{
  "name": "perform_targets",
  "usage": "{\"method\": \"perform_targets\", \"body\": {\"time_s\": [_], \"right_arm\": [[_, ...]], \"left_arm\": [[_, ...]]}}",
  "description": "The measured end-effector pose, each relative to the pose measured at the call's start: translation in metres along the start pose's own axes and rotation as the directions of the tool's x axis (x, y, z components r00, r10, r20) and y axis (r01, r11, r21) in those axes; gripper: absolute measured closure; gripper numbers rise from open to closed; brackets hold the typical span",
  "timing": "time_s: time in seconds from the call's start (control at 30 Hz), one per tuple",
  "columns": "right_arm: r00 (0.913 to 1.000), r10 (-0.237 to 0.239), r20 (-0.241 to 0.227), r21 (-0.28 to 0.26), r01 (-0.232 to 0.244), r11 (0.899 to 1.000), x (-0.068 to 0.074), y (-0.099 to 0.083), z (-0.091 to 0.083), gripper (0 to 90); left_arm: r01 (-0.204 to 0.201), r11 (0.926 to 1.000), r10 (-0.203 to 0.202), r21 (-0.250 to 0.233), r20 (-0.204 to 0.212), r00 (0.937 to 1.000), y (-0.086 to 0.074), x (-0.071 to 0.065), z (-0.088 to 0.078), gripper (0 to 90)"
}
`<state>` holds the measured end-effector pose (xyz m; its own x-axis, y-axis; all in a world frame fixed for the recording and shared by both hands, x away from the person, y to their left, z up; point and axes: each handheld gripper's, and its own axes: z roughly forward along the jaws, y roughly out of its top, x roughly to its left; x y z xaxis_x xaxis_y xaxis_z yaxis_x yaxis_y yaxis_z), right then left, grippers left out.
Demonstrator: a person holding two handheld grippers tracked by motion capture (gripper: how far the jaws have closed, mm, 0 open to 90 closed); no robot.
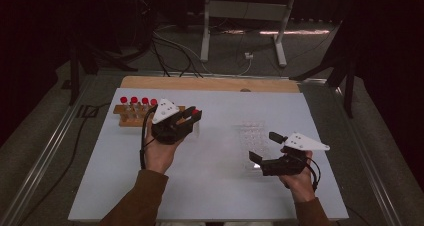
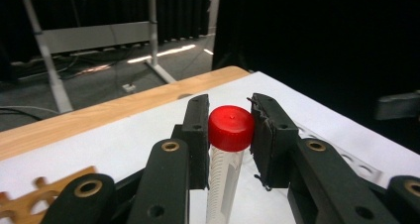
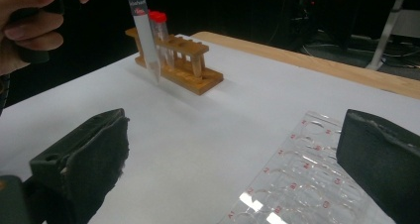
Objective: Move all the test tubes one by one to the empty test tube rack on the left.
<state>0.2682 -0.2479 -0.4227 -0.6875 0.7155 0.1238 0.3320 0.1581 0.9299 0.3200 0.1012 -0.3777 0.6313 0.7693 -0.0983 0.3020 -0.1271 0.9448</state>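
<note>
- The left claw [image 1: 192,117] is gripping a red-capped tube [image 2: 225,154] just below its cap, with both pads pressed against it in the left gripper view.
- The tube is hanging upright in the air, its pointed tip clear of the white bench [image 1: 210,186], just in front of the wooden rack [image 3: 185,68] in the right gripper view.
- The rack is sitting near the far left of the bench and is holding more red-capped tubes [image 1: 134,102] in a row.
- The right claw [image 1: 265,148] is standing released, its jaws spread wide with nothing between the pads, and it is resting low at the near end of a clear plastic well tray [image 3: 297,184].
- The tray is lying flat on the bench, well apart from the rack, with rows of round wells and small red labels.
- The step in hand looks like the carry: one tube is out of the rack and is heading across toward the tray.
- The next move probably calls for bringing the tube over a well, keeping it upright, lowering the tip in straight, and only then loosening the grip.
- The open right claw seems placed to steady the light tray.
</note>
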Motion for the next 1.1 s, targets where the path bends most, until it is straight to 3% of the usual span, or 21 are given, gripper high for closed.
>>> {"method": "perform_targets", "body": {"time_s": [0.3,0.53,0.77,1.1], "right_arm": [[1.0000,0.001,0.003,-0.004,-0.001,1.000,-0.001,0.000,-0.001,0.0],[1.0000,0.004,0.003,-0.008,-0.004,1.000,-0.003,0.000,-0.002,0.0],[1.0000,0.009,0.000,-0.012,-0.009,1.000,-0.003,0.001,-0.003,0.0],[0.9999,0.013,0.002,-0.022,-0.013,1.000,-0.005,0.001,-0.004,0.0]], "left_arm": [[0.023,0.9997,-0.024,-0.006,-0.075,0.9969,0.007,0.025,-0.001,71.4],[0.031,0.9995,-0.032,-0.008,-0.143,0.9892,0.011,0.043,0.003,71.3],[0.030,0.9995,-0.031,-0.010,-0.204,0.9784,0.014,0.058,0.007,71.4],[0.048,0.9987,-0.050,-0.012,-0.298,0.9532,0.014,0.079,0.014,71.4]]}}
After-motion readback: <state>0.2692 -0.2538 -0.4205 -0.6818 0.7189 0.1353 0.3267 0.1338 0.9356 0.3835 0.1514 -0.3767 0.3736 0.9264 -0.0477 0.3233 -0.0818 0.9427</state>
